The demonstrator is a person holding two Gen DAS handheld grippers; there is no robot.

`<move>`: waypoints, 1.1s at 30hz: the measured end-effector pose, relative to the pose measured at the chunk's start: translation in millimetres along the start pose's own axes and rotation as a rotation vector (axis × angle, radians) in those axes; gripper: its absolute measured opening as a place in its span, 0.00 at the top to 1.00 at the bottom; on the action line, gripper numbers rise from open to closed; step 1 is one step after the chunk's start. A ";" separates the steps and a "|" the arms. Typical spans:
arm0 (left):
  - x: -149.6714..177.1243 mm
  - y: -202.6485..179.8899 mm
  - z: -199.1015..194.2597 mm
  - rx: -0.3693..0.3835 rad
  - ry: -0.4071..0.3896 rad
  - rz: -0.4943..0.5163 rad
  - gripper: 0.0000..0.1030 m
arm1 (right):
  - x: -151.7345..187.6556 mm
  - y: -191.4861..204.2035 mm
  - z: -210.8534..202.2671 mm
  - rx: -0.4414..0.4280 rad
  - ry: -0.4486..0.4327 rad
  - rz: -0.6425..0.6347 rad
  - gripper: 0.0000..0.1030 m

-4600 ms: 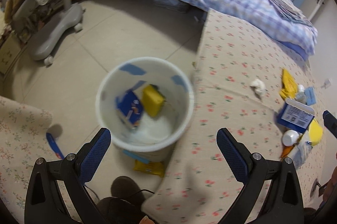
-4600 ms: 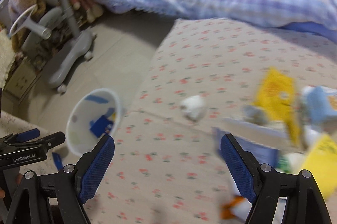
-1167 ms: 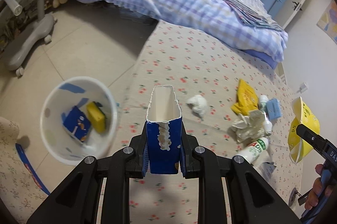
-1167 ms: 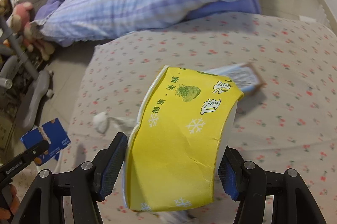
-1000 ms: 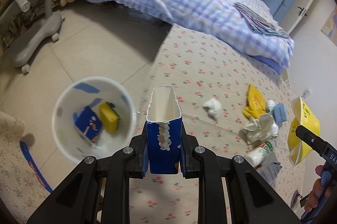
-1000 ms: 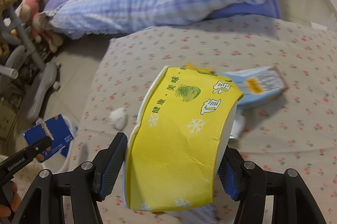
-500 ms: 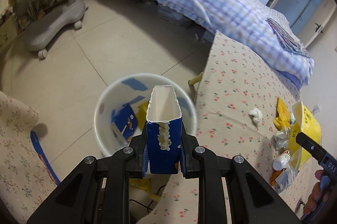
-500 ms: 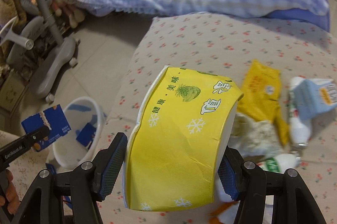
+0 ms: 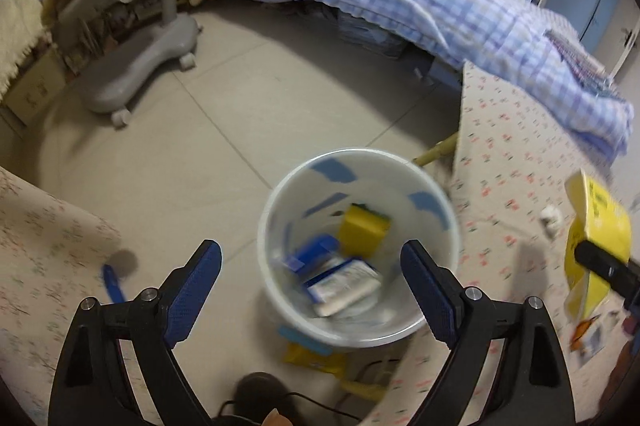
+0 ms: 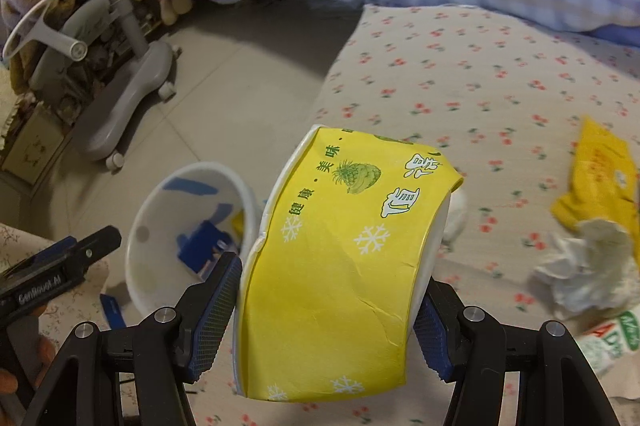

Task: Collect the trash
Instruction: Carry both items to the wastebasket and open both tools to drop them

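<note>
Left gripper point(image 9: 311, 280) opening, empty, over the bin point(image 9: 360, 246) on the floor. Right gripper point(image 10: 326, 310) pinches a yellow cup point(image 10: 340, 266); carry it left, centre it above the bin, then release.

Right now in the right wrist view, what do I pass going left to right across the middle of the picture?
Left gripper → white trash bin → yellow paper bowl clamped in the right gripper → crumpled white tissue, with the yellow wrapper just above it.
</note>
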State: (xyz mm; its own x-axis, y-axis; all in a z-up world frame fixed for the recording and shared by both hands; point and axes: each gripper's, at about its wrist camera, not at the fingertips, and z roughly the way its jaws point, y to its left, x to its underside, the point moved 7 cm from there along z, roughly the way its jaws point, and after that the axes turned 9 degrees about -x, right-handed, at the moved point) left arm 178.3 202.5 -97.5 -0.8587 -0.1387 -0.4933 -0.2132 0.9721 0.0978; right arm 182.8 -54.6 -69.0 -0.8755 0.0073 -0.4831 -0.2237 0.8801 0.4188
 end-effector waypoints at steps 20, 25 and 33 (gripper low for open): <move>14.9 66.0 1.7 -0.078 -0.022 0.012 0.10 | 3.4 78.0 87.2 -0.069 0.076 -0.116 0.33; 16.3 65.6 1.9 -0.082 -0.020 0.022 0.10 | 2.2 81.6 101.0 -0.083 0.085 -0.115 0.32; 18.0 63.7 1.0 -0.081 -0.008 0.030 0.10 | -1.9 87.3 93.4 -0.150 0.053 -0.118 0.12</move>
State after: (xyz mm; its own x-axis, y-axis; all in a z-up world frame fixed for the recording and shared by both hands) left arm 149.7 262.2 -101.0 -0.8617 -0.1081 -0.4958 -0.2250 0.9571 0.1825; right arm 204.9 66.5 -103.3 -0.8599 -0.1196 -0.4962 -0.3834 0.7930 0.4734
